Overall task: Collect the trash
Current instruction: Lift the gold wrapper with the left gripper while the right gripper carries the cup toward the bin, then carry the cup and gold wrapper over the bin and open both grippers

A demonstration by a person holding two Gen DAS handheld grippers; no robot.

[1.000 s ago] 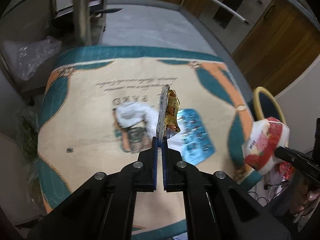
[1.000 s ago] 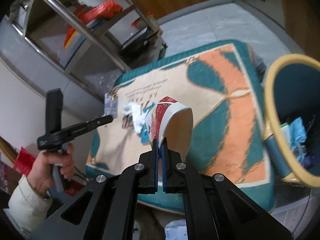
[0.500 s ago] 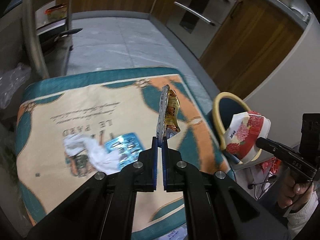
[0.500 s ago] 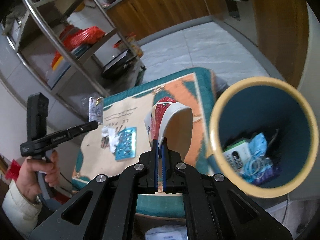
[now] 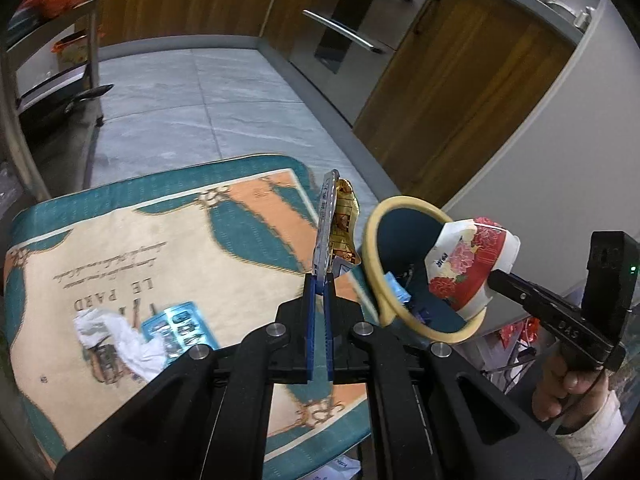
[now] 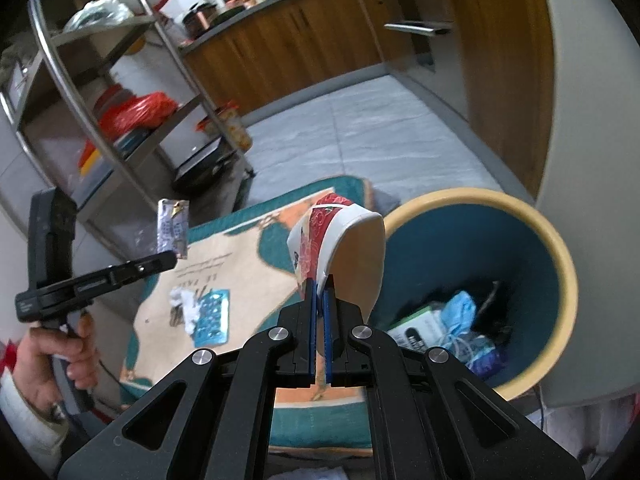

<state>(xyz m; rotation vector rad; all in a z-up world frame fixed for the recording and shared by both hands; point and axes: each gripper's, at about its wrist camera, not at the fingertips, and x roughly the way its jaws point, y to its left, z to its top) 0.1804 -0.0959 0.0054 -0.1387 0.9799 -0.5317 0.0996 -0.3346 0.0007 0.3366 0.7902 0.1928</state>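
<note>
My left gripper (image 5: 319,280) is shut on a gold and silver foil wrapper (image 5: 338,226), held above the table's right end beside the bin; it also shows in the right wrist view (image 6: 172,228). My right gripper (image 6: 320,284) is shut on a red-flowered paper bowl (image 6: 344,252), held on edge at the rim of the teal bin with a yellow rim (image 6: 560,264); the bowl (image 5: 468,268) hangs over the bin's mouth (image 5: 374,240). A white crumpled tissue (image 5: 116,336) and a blue blister pack (image 5: 180,326) lie on the patterned cloth (image 5: 160,248).
The bin holds several pieces of trash (image 6: 444,328). A metal shelf rack (image 6: 120,92) with bags and pans stands left of the table. Wooden cabinets (image 5: 452,92) line the far side of the grey tiled floor (image 5: 192,100).
Both grippers have swung right toward the bin with their loads. The bowl now hangs over the bin's mouth; the wrapper is beside the rim.
</note>
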